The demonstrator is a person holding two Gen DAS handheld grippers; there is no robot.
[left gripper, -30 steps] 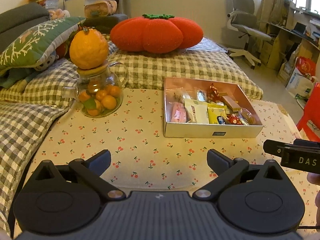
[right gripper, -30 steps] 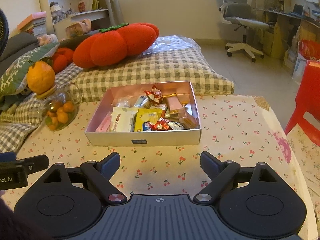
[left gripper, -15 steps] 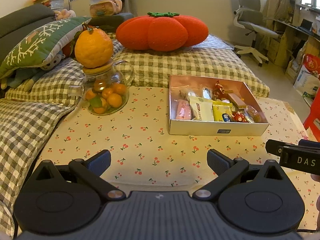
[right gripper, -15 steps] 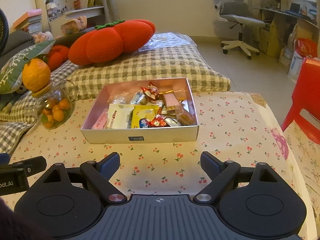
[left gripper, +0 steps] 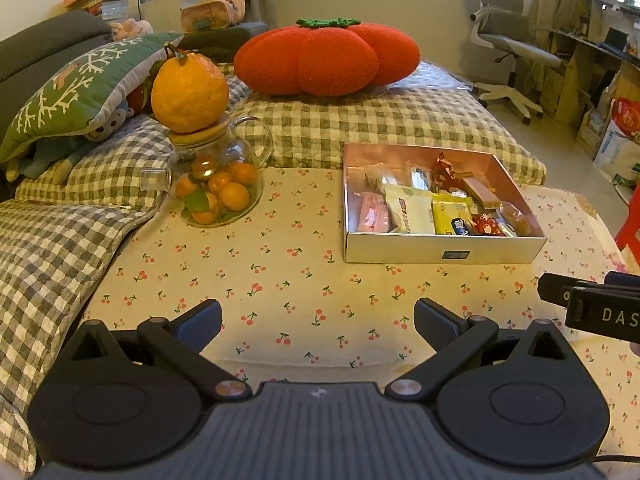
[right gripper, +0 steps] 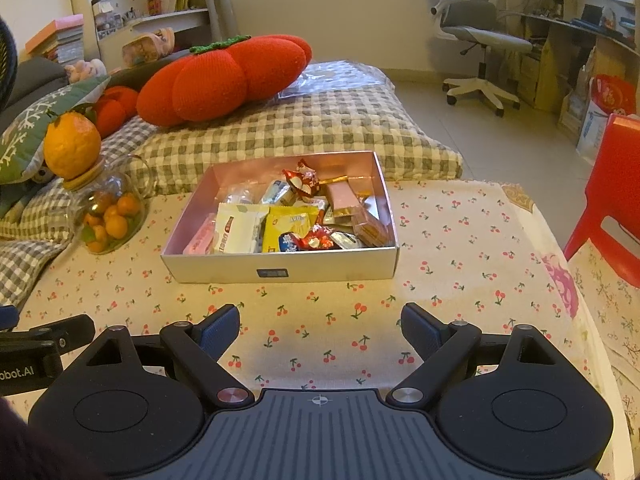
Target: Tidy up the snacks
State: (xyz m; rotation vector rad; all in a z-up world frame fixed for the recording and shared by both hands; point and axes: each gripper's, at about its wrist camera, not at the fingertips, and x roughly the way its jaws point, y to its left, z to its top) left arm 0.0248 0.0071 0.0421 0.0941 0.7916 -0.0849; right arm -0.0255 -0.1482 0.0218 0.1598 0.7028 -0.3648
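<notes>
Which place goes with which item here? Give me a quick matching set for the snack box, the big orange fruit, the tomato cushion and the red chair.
Items:
1. snack box
2. big orange fruit
3. tomato cushion
4. red chair

Places:
A. on the checked bedding
B. on the floor, past the cloth's right edge
C. on the cherry-print cloth
D. on the lid of the glass teapot

Pairs: 1-C, 2-D, 3-A, 4-B

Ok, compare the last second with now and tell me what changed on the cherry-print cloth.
Nothing taken hold of or let go. The shallow white cardboard snack box, the round glass teapot of small oranges and the wrapped snacks lie as before. Both hand-held grippers, left and right, stay open and empty.
</notes>
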